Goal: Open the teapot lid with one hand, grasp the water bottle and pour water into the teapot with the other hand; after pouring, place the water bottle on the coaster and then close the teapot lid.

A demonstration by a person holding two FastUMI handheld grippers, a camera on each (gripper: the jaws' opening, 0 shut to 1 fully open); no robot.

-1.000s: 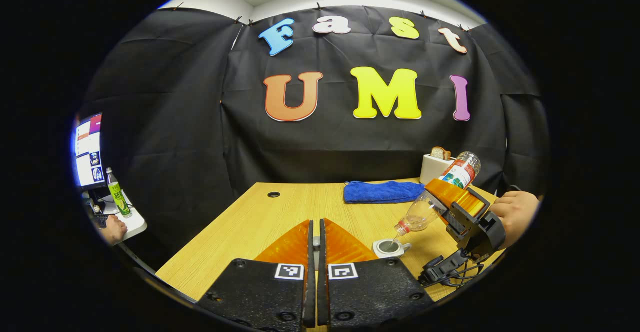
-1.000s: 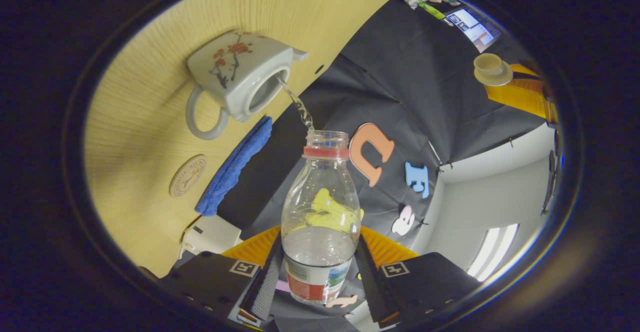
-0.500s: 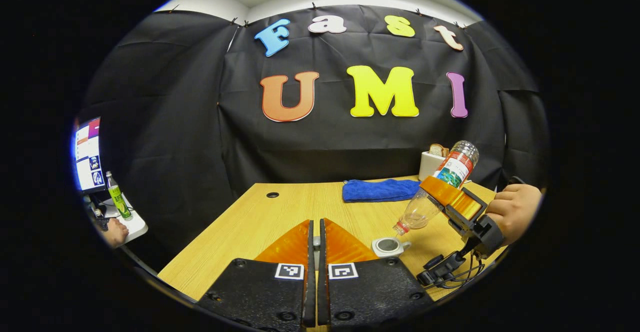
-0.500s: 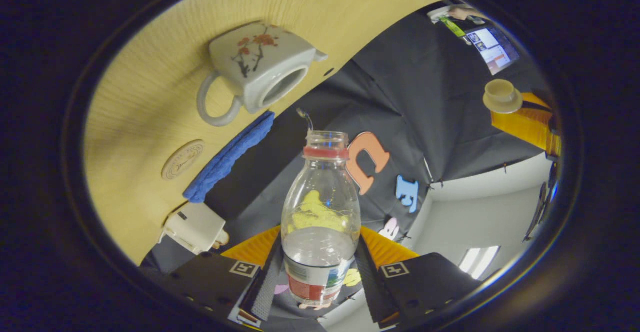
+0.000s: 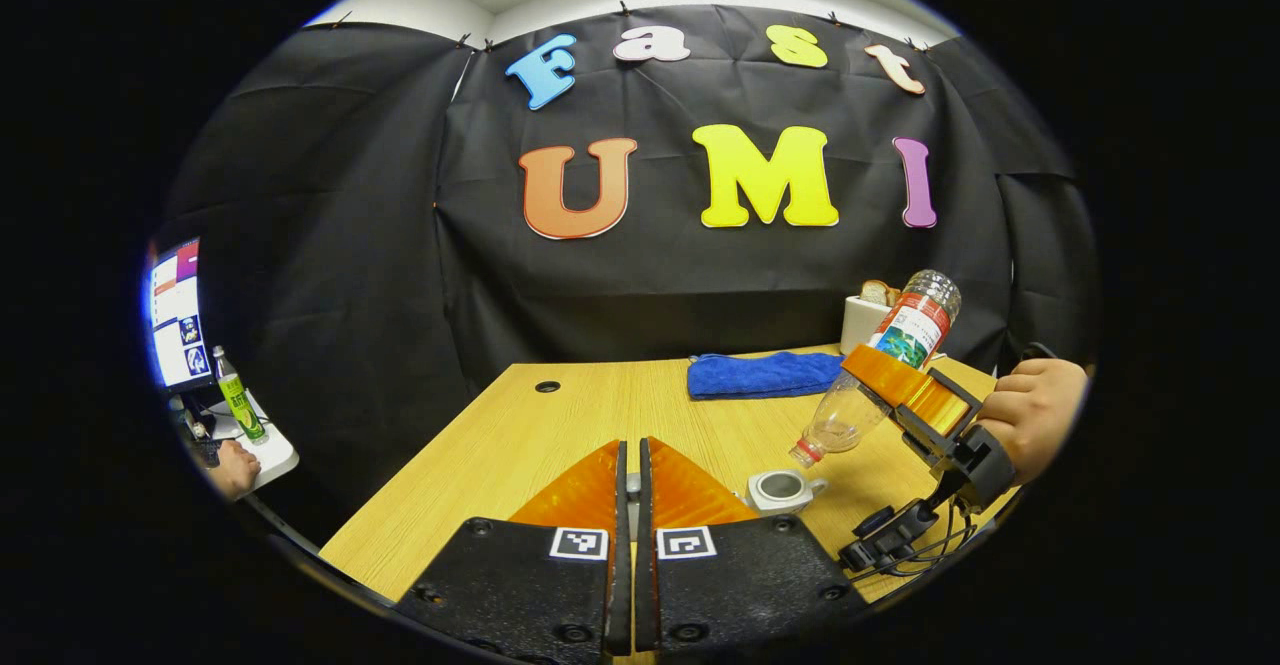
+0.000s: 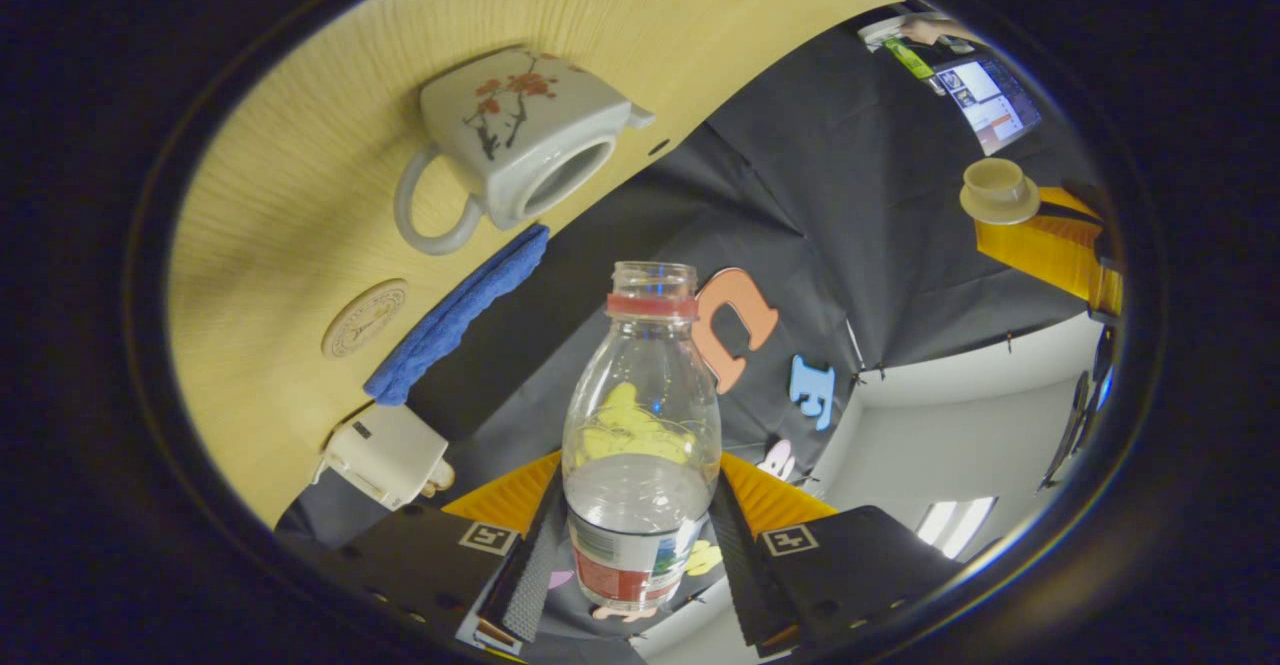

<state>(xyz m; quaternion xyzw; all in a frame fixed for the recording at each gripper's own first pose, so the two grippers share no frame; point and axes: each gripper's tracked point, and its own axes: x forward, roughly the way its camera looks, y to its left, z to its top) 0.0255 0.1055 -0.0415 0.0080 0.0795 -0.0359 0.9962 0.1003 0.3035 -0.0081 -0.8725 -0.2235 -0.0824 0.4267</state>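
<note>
Wooden tabletop carries the open teapot, a round coaster, a blue cloth and a white toaster. Right claw clamps the tilted water bottle, label unreadable; the earlier stream has stopped. Left claw, nearly closed, holds the lid aloft.

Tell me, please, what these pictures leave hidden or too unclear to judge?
- Water level in the teapot: in the right gripper view its opening is dark inside; in the left gripper view it is too small.
- Lid: in the left gripper view the left gripper's own fingers hide it; only a sliver shows in their gap.
- Coaster: its pattern is too small, right gripper view.
- Bottle base: cut off behind the right gripper.
</note>
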